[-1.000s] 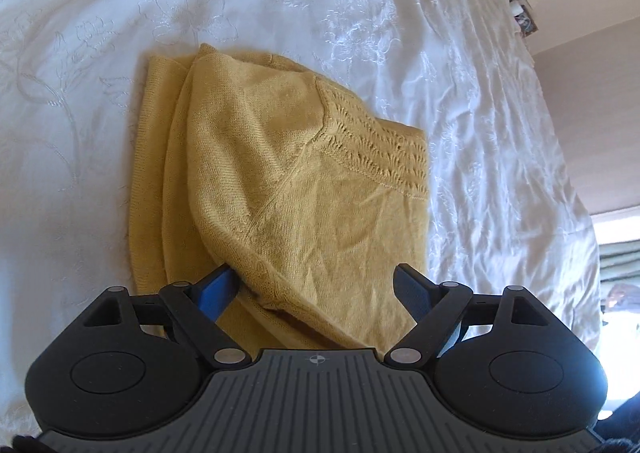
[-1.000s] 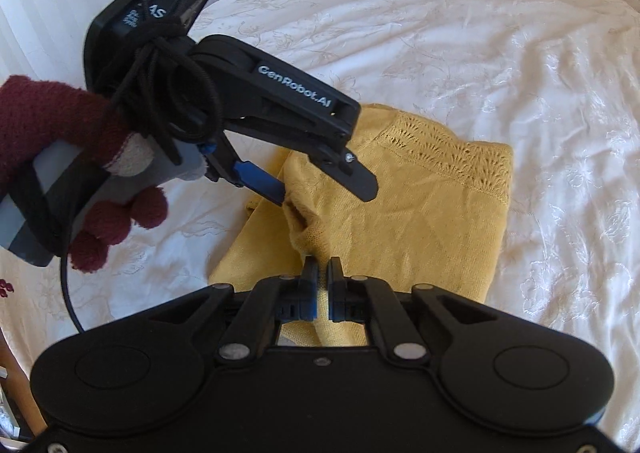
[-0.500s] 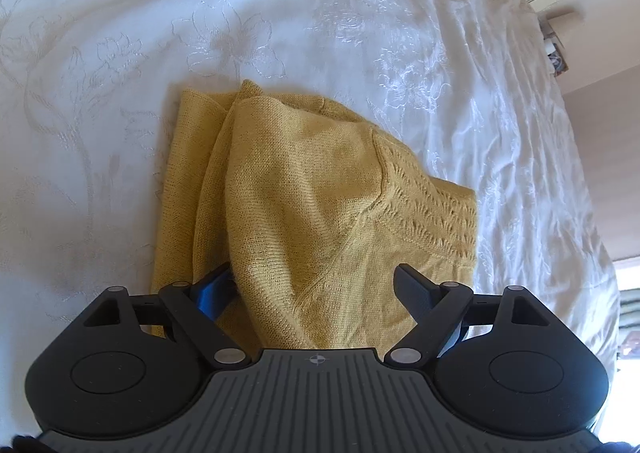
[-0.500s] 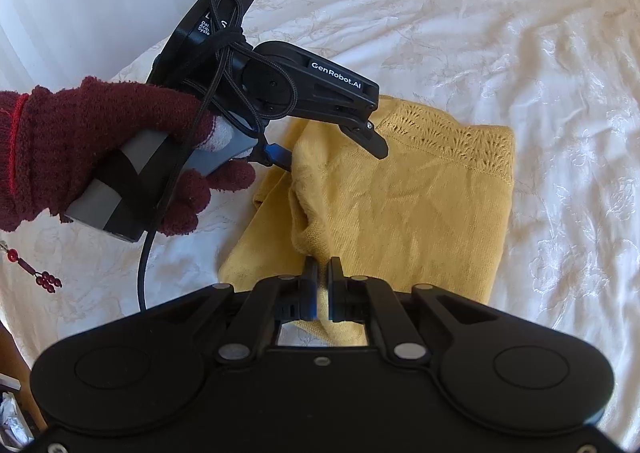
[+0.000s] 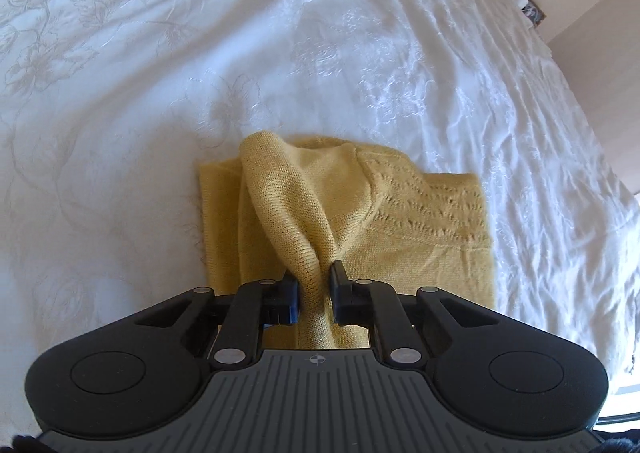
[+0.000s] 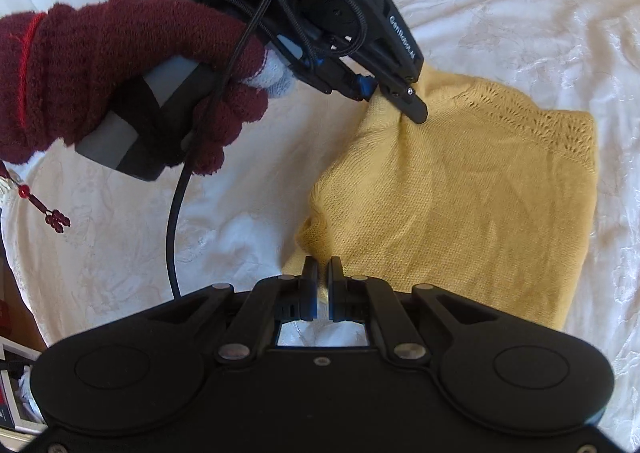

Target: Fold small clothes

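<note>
Left wrist view: your left gripper (image 5: 313, 285) was closing, pinching a raised fold of the yellow sweater (image 5: 420, 237) (lying on the white bedspread (image 5: 160, 93)); your right gripper (image 6: 323, 273) was closed, gripping nothing.

You have one yellow knit sweater (image 5: 400, 221) ahead of your grippers, on one white bedspread (image 5: 280, 53). You hold two grippers: the left gripper (image 5: 314, 285) and the right gripper (image 6: 323, 273). One maroon glove (image 6: 100, 69) shows.
</note>
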The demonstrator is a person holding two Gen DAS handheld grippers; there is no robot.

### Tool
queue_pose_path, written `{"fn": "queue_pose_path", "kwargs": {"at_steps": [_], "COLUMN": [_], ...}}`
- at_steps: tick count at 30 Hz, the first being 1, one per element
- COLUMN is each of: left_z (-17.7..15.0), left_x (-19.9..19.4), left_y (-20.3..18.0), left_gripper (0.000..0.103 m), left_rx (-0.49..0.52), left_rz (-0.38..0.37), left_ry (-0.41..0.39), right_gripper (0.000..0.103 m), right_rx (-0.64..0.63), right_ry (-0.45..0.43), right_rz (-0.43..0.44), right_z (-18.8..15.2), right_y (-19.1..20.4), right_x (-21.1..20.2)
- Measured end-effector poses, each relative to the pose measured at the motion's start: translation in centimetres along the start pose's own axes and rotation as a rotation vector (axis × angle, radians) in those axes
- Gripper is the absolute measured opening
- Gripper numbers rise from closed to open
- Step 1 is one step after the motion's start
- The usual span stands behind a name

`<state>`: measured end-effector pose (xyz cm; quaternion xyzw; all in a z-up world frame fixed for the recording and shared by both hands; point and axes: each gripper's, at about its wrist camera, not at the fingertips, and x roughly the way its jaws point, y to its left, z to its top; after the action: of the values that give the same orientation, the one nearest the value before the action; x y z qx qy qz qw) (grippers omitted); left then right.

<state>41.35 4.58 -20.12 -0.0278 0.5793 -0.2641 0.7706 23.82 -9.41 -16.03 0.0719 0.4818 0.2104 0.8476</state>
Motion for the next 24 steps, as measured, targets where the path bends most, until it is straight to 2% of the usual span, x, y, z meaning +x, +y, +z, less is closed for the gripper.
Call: {"fn": "queue_pose_path", "kwargs": {"at_steps": [2,4,5,6,10,12,13,14,16,18,19,21,24], "left_z": [-0.3,-0.5,-0.6,-0.6,0.0,0.5,0.8,1.0,1.3,1.4,1.4,1.3,0.9], "left_x": [0.6,0.6,0.5,0.3,-0.5,-0.9,-1.0,-1.1,-1.5,-2.4,-2.7,-3.2,-3.5], "left_y": [1.0,1.9,2.3,2.5,3.2,3.8,4.3,4.7,5.2,4.9,4.6,3.4,1.6], "left_gripper": [0.019,0.019,0.020,0.020,0.029,0.029,0.029,0.029,0.029,0.029,0.031,0.038,0.054], "left_rx": [-0.020,-0.049,-0.062,-0.069,-0.084,-0.105,-0.119,-0.133,-0.142,-0.110,-0.094,-0.051,0.023], "left_rz": [0.020,0.000,-0.011,-0.015,0.041,0.099,0.127,0.144,0.172,0.176,0.172,0.156,0.140], "left_ry": [0.008,-0.013,-0.027,-0.043,-0.109,-0.126,-0.130,-0.129,-0.132,-0.155,-0.162,-0.177,-0.181], "right_gripper": [0.012,0.016,0.021,0.022,0.023,0.031,0.044,0.052,0.053,0.054,0.058,0.066,0.068], "right_rx": [-0.018,-0.028,-0.029,-0.029,0.002,0.031,0.051,0.065,0.083,0.098,0.113,0.144,0.159], "right_ry": [0.050,0.081,0.079,0.074,0.047,0.025,0.006,-0.010,-0.043,-0.074,-0.091,-0.110,-0.115], "right_rz": [0.004,0.025,0.036,0.041,0.054,0.053,0.052,0.052,0.036,0.009,-0.001,-0.006,-0.031], "right_z": [-0.1,-0.3,-0.3,-0.3,-0.1,-0.1,-0.1,0.1,0.6,1.3,1.7,2.5,4.4], "right_y": [0.2,0.3,0.3,0.3,-0.6,-1.4,-1.8,-2.3,-3.1,-4.3,-5.1,-6.6,-8.9], "right_x": [1.7,2.4,2.4,2.2,1.0,-0.1,-1.0,-1.5,-2.5,-3.2,-3.5,-3.5,-2.4]}}
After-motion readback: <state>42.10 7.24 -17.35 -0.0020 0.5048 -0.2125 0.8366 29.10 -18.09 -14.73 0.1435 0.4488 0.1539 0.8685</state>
